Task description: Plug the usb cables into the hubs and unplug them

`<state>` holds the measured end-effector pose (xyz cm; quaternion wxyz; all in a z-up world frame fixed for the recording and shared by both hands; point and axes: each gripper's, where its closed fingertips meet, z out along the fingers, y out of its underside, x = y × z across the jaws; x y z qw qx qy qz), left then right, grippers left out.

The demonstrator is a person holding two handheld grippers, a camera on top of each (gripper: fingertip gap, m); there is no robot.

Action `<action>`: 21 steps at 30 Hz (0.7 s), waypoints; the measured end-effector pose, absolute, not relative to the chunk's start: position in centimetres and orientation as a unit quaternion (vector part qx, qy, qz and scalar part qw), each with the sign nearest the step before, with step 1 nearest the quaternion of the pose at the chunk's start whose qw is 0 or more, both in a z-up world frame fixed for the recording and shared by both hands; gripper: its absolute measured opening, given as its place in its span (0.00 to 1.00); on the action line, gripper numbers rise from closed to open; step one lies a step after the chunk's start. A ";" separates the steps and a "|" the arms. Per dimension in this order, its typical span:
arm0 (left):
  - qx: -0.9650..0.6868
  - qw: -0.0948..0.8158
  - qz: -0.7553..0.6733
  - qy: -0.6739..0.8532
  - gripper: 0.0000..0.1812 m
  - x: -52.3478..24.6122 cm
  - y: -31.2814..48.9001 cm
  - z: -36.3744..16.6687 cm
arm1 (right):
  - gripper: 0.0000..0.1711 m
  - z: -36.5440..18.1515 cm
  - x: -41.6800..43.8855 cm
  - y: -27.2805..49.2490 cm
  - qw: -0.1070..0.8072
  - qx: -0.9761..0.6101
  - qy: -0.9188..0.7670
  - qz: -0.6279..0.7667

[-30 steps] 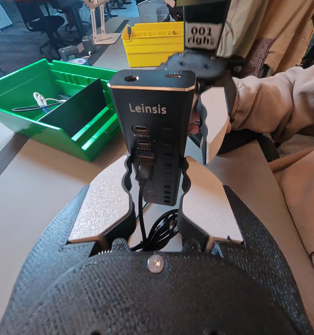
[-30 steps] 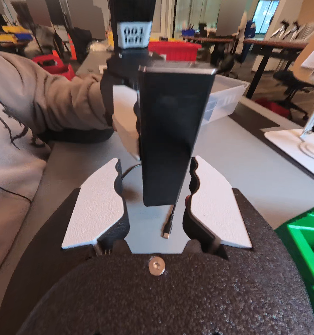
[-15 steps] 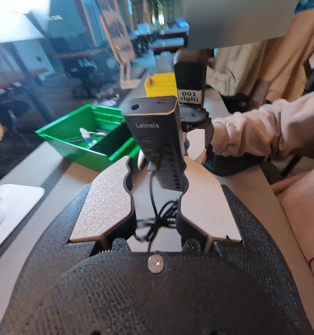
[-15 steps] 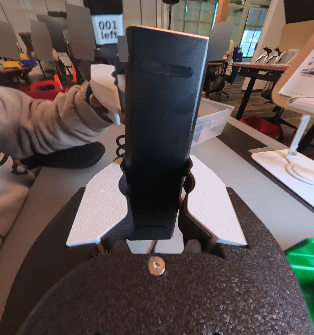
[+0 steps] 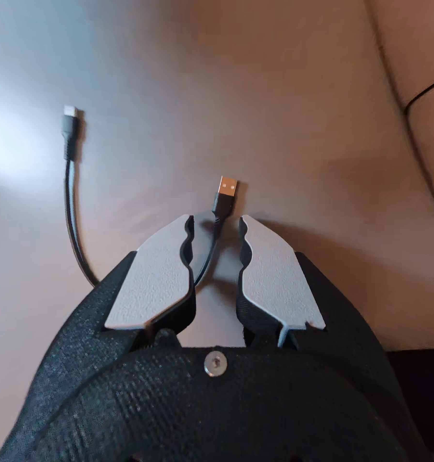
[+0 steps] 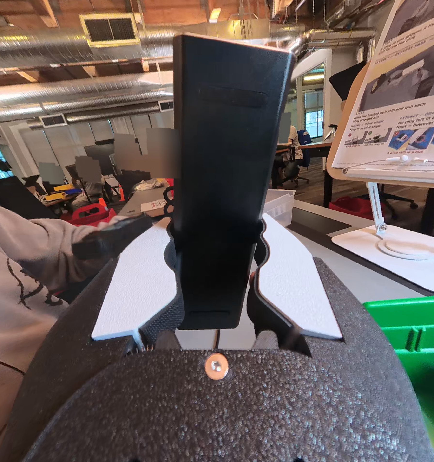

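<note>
In the left wrist view my left gripper (image 5: 216,217) is open and points down at the table. A black USB cable (image 5: 72,225) lies there. Its USB-A plug (image 5: 225,192) lies free just beyond my fingertips, and the cord runs back between the jaws along the left finger (image 5: 158,270). Its small plug (image 5: 69,120) lies at the far left. In the right wrist view my right gripper (image 6: 216,220) is shut on the black hub (image 6: 226,150) and holds it upright with its plain back towards the camera. The hub's ports are hidden. The left gripper (image 6: 111,237) shows blurred at the left.
A green bin (image 6: 411,337) stands at the lower right. A white stand (image 6: 398,247) holding an instruction sheet (image 6: 398,100) is at the right, with a clear plastic tub (image 6: 278,205) behind the hub. A person's beige sleeve (image 6: 23,245) is at the left.
My left gripper let go of the hub and turned down towards the table. The USB-A plug is out of the hub and lies on the table. My right gripper closed on the hub and tilted it up.
</note>
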<state>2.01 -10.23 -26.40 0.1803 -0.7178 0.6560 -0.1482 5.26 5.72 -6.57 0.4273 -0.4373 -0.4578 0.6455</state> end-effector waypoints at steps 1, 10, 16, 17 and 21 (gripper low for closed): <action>-0.718 0.180 -0.145 0.657 0.18 2.1 -10.3 -26.6 | 0.36 -6.2 5.5 5.8 0.427 -0.434 -0.454 0.650; -0.722 0.209 -0.152 0.642 0.08 2.6 -9.3 -26.6 | 0.36 -6.5 6.0 5.6 0.418 -0.429 -0.462 0.654; -0.725 0.383 -0.195 0.538 0.08 0.3 -4.5 -18.8 | 0.36 -6.3 6.4 4.6 0.411 -0.409 -0.489 0.652; -0.721 0.429 -0.199 0.507 0.08 -0.9 -3.6 -15.6 | 0.36 -6.3 6.5 4.4 0.408 -0.405 -0.498 0.649; -0.714 0.564 -0.203 0.361 0.08 -5.1 -1.3 -3.4 | 0.36 -7.5 6.0 3.4 0.396 -0.404 -0.542 0.621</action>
